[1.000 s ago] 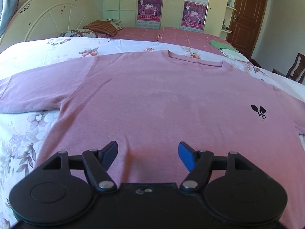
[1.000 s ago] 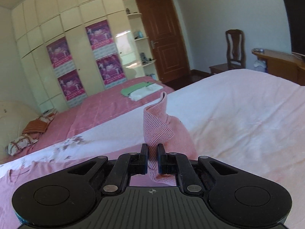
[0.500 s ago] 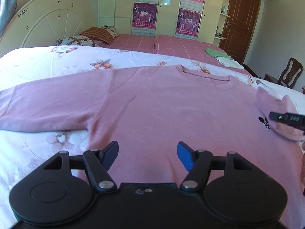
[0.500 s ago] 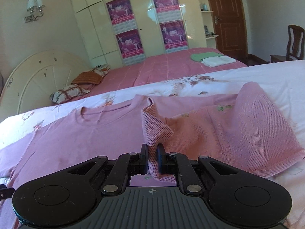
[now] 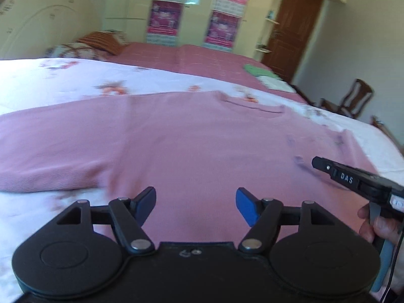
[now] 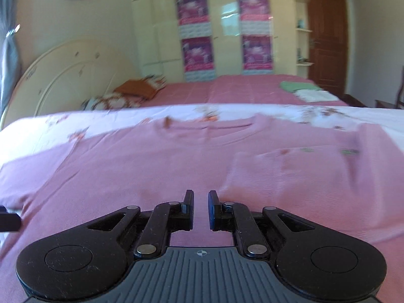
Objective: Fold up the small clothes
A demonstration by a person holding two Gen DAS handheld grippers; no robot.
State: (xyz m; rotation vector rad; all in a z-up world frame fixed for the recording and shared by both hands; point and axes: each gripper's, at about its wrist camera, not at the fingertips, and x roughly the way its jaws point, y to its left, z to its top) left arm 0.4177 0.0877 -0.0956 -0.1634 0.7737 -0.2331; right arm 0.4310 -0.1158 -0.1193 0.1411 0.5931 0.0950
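A pink T-shirt [image 5: 192,141] lies face up on the white floral bedspread [image 5: 75,80]. Its right sleeve [image 6: 298,174] is folded in over the chest; its left sleeve [image 5: 48,161] lies spread out. My left gripper [image 5: 195,202] is open and empty, hovering over the shirt's lower part. My right gripper [image 6: 201,208] hovers over the shirt beside the folded sleeve, jaws a small gap apart with nothing between them. Its body also shows at the right of the left wrist view [image 5: 353,176].
A second bed with a pink cover [image 6: 240,88] stands behind, with folded green and white clothes [image 6: 303,89] and pillows [image 5: 101,41]. A headboard [image 6: 65,75], wardrobe with posters [image 6: 224,32], brown door [image 5: 293,25] and chair [image 5: 353,101] stand further back.
My right gripper carried the right sleeve across onto the chest, let it go and opened slightly. My left gripper stayed open and shifted over the shirt towards the left sleeve.
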